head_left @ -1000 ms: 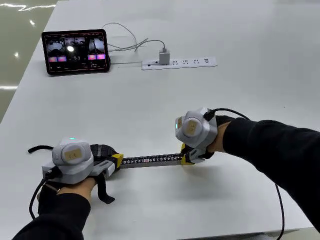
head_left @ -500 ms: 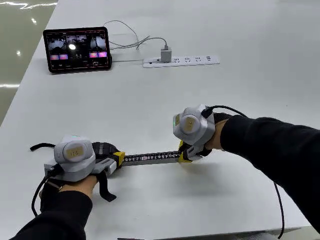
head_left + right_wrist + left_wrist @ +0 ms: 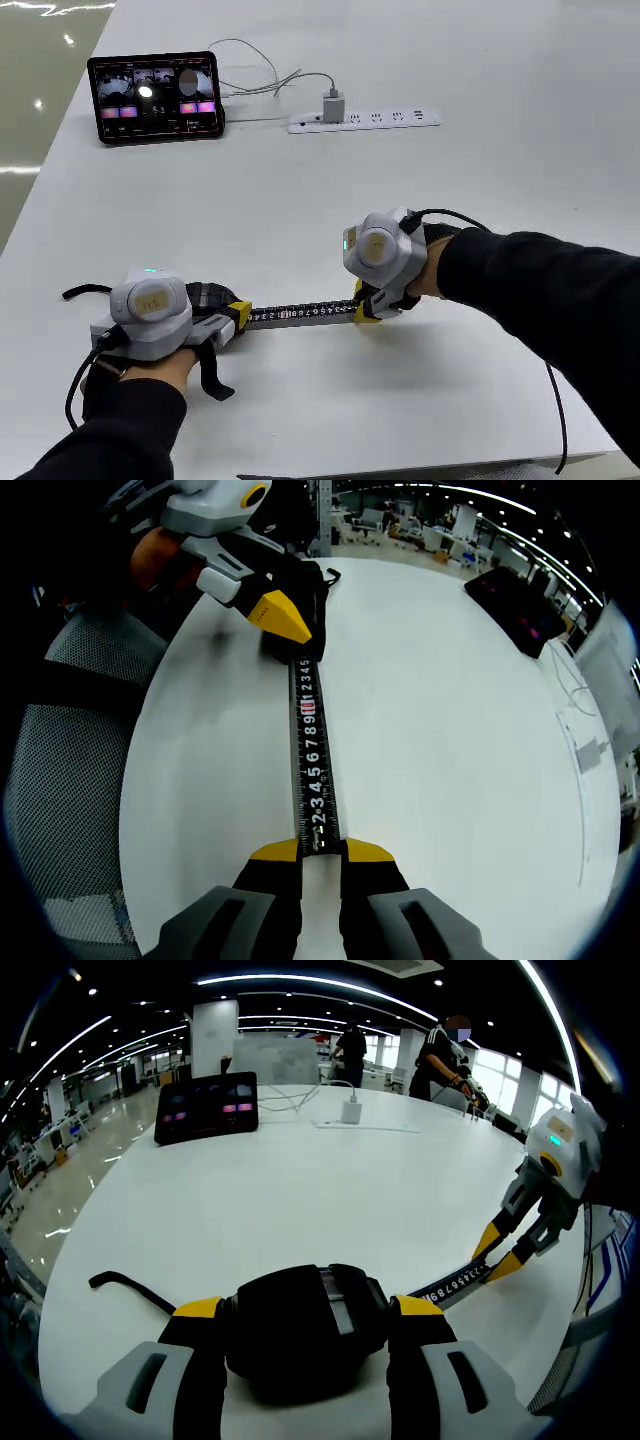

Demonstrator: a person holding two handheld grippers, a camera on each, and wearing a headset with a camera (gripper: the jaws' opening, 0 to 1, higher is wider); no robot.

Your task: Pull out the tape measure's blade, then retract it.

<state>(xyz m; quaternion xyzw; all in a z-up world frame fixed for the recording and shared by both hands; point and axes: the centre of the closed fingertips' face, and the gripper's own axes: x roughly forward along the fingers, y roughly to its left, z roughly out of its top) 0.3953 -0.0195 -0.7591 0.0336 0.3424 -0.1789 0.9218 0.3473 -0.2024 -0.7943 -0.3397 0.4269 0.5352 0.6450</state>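
Two grippers shared the tape near the front edge of the bench (image 3: 480, 160), toward its left corner. The left gripper (image 3: 310, 1310) had its jaws pressed against the case (image 3: 300, 1345) from either side. The right gripper (image 3: 320, 852) pinched the free end of the blade (image 3: 313, 740), which lay flat on the bench between them.

We judged the case hard, compact and weighty for its bulk, and rounded enough to twist in a loose hold, so its flanks were the place to clamp. We took the blade for thin springy steel, slick and quick to kink, with a spring pulling it home. The tip seemed the only sound hold, and a slip there would likely let it whip back.

Well off toward the far left corner lay a tablet (image 3: 155, 97), then a strip (image 3: 365, 120) with a charger (image 3: 332, 104). A thin black strap (image 3: 130, 1285) lay beside the case. None of these crossed the blade's path.
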